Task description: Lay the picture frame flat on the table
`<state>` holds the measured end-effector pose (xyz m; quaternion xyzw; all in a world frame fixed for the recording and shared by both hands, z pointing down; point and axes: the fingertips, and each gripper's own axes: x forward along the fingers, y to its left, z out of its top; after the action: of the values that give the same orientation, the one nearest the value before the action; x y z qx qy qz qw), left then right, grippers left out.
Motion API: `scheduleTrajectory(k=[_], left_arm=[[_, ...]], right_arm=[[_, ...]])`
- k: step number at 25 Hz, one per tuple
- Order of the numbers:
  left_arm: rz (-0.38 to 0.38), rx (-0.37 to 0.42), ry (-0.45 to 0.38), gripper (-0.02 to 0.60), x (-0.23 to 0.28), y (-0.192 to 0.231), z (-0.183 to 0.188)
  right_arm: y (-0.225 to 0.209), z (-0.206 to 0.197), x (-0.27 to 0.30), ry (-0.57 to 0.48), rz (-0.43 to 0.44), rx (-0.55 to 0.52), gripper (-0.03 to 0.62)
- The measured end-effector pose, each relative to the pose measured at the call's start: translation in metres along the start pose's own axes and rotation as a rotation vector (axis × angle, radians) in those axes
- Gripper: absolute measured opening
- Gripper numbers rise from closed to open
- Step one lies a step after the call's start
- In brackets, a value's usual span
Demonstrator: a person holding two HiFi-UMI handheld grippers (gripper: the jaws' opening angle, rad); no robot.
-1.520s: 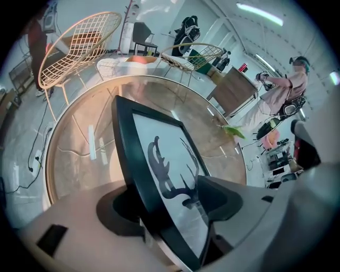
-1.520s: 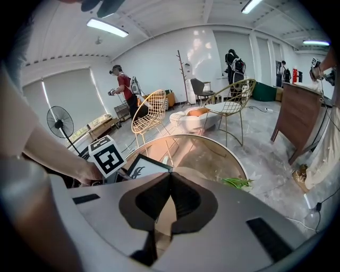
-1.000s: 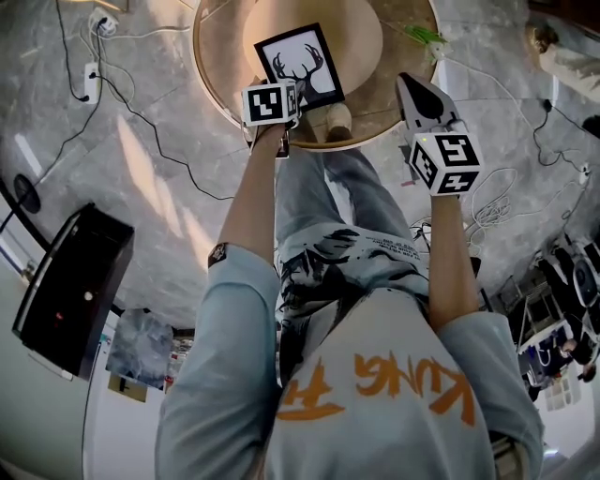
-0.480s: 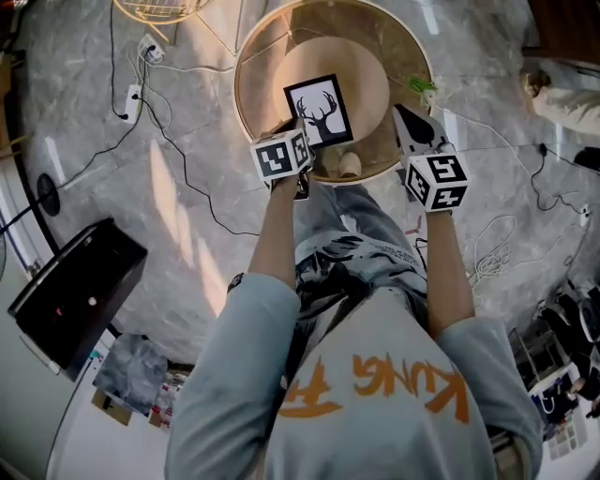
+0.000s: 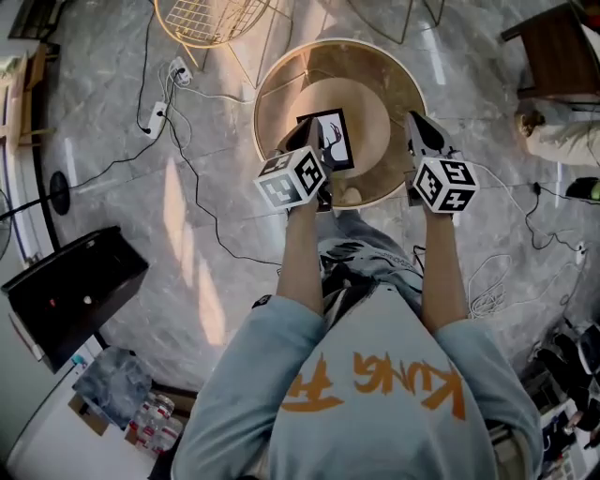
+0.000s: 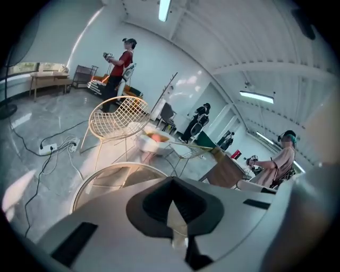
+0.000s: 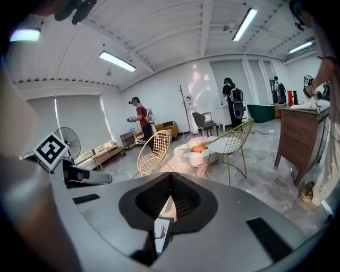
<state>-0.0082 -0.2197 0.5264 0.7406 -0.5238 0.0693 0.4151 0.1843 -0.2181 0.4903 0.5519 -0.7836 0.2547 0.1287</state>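
A black picture frame with a white deer print stands tilted on the wooden middle of a round table. My left gripper hovers at the frame's left edge. Its jaws meet at the tips in the left gripper view, shut, and I see nothing between them. My right gripper is over the table's right rim, apart from the frame, its jaws shut to a point. In the right gripper view the frame shows through the gap below the tips.
A yellow wire chair stands beyond the table. A power strip and cables lie on the marble floor to the left. A black box sits at the left and a wooden desk at the top right. People stand far off.
The head view has pulled back, so the table looks smaller. My left gripper has moved forward, from the frame's near corner to alongside its left edge. The right gripper keeps its place by the rim.
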Motion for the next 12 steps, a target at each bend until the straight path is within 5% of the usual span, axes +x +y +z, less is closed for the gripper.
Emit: scheduleTrajectory(k=[9,12], left_arm=[[0.019,0.299,-0.207,0.018,-0.049,-0.078,0.08],[0.025,0.298,-0.289,0.018,-0.075,-0.098,0.1]], right_arm=[[0.033,0.088,-0.027,-0.163,0.132,-0.069,-0.002],[0.041,0.104,-0.047,-0.175,0.141,-0.105,-0.002]])
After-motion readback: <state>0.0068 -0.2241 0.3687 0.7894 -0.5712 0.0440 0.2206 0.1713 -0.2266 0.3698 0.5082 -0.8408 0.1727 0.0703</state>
